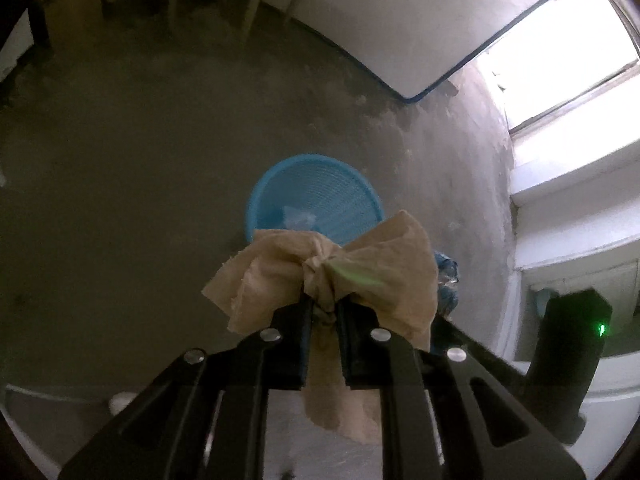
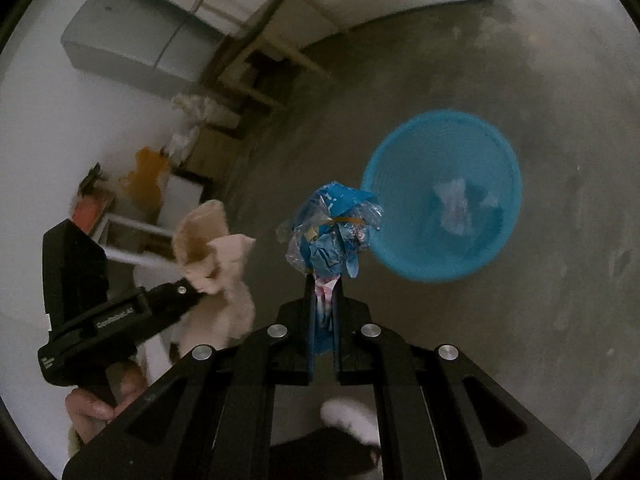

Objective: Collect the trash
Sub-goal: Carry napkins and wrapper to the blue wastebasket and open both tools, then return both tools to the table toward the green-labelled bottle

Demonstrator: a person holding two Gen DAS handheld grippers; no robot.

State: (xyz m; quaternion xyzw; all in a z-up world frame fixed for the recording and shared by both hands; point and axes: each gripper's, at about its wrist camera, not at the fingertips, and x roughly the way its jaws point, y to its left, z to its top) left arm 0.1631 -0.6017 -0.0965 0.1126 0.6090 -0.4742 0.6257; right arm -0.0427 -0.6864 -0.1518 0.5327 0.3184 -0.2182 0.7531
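Bare concrete floor (image 2: 520, 340) carries the blue basket (image 2: 400, 256). Crumpled paper (image 1: 360, 272) is clamped in the left gripper (image 1: 323, 304), a plastic wrapper (image 2: 328, 236) in the right gripper (image 2: 323, 292); release should be delayed until each is centred over the rim.

Left tool (image 1: 323, 304): black, silver rivets; a green light on its housing.
Right tool (image 2: 323, 280): black, silver rivets.
Crumpled paper (image 1: 320, 276): tan-beige, plain, creased.
Plastic wrapper (image 2: 332, 228): bright blue and clear film, a thin yellow strip across it, pink-and-white print low down.
Basket (image 2: 384, 168): sky blue, fine ribbed mesh walls; pale whitish scraps inside.
Floor (image 1: 140, 160): dull grey-brown, mottled with lighter patches.
Mattress (image 1: 400, 32): white with a dark blue edge.
Fridge (image 2: 132, 40): grey.
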